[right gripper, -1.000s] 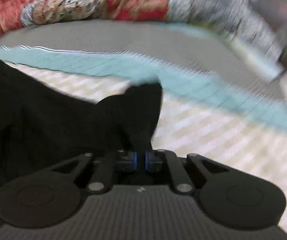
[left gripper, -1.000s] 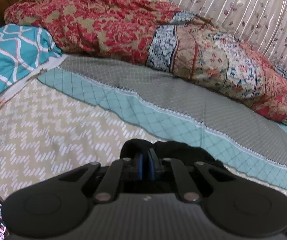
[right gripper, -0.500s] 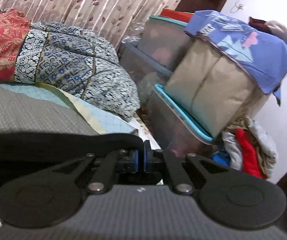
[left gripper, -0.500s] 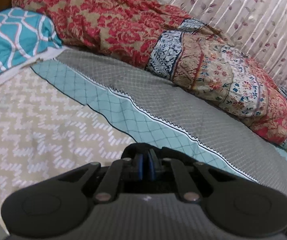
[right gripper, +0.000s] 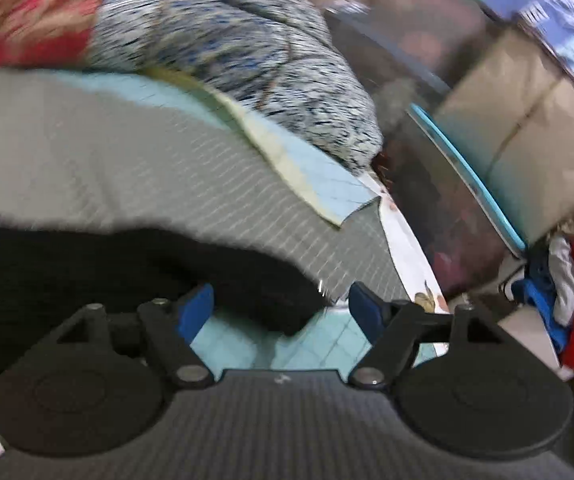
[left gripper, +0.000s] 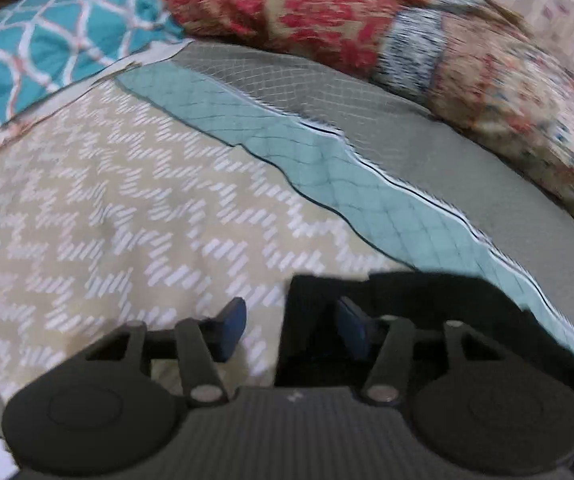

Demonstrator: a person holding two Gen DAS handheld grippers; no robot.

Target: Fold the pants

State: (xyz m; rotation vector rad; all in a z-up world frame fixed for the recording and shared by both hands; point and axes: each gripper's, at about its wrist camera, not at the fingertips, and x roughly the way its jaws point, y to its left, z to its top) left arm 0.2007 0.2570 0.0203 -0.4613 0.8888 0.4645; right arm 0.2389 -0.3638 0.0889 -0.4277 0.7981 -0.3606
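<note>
Both tongs stand with their blue pads spread wide, gripping nothing. Left gripper (left gripper: 291, 330) hovers low over the bedspread (left gripper: 99, 216), its beige zigzag panel to the left and a teal band beyond. Black pants (left gripper: 407, 300) lie under the right half of this gripper, their edge running up between the pads; the right pad sits over the cloth, the left pad over bare bedspread. Right gripper (right gripper: 283, 314) hangs over the pants (right gripper: 107, 268) too: dark cloth fills the near left and ends between its pads. A patterned quilt (left gripper: 327, 4) lies heaped along the far side.
</note>
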